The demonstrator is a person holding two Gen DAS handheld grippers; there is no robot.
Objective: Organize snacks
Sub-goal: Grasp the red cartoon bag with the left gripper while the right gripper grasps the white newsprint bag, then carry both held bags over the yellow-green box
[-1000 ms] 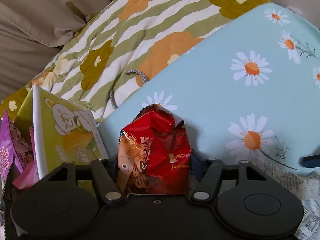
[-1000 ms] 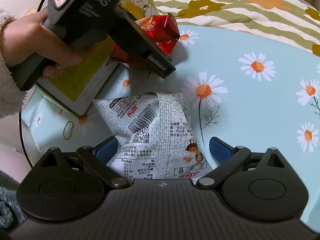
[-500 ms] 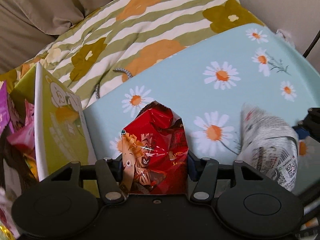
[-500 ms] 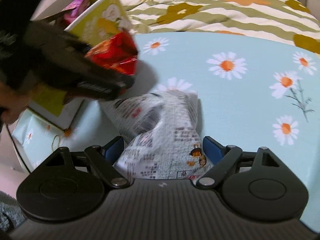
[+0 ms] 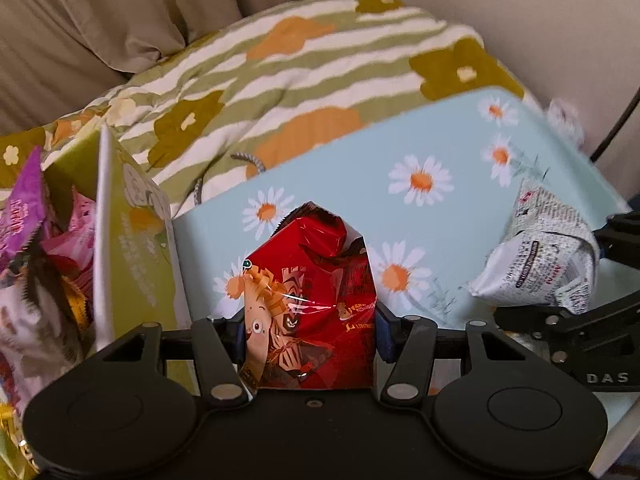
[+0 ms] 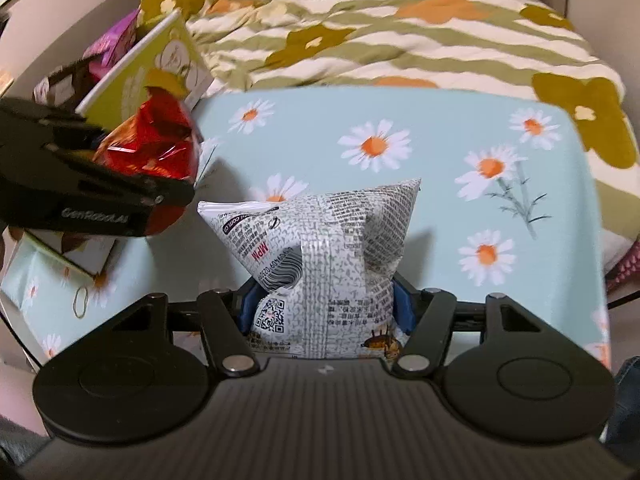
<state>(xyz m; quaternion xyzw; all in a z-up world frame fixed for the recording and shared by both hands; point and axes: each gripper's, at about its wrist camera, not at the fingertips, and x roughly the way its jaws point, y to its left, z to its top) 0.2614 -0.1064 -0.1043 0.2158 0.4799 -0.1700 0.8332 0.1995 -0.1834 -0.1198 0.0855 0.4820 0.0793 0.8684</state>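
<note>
My left gripper point(image 5: 310, 330) is shut on a red snack bag point(image 5: 316, 296) with a cartoon figure and holds it above the daisy-print table point(image 5: 460, 144), just right of the yellow-green box point(image 5: 132, 236). The red bag also shows in the right wrist view point(image 6: 154, 148). My right gripper point(image 6: 322, 308) is shut on a white snack bag with black print point(image 6: 320, 256), lifted off the table. That bag also shows at the right in the left wrist view point(image 5: 540, 256).
The yellow-green box point(image 6: 148, 68) stands open at the table's left and holds several pink and purple snack packets point(image 5: 28, 216). A striped flower blanket point(image 6: 400, 36) lies behind the table. A rubber band point(image 6: 80, 300) lies near the left front corner.
Both grippers have lifted and pulled back with their bags. The right gripper closed fully on the white bag and raised it off the table. The red bag stays beside the box.
</note>
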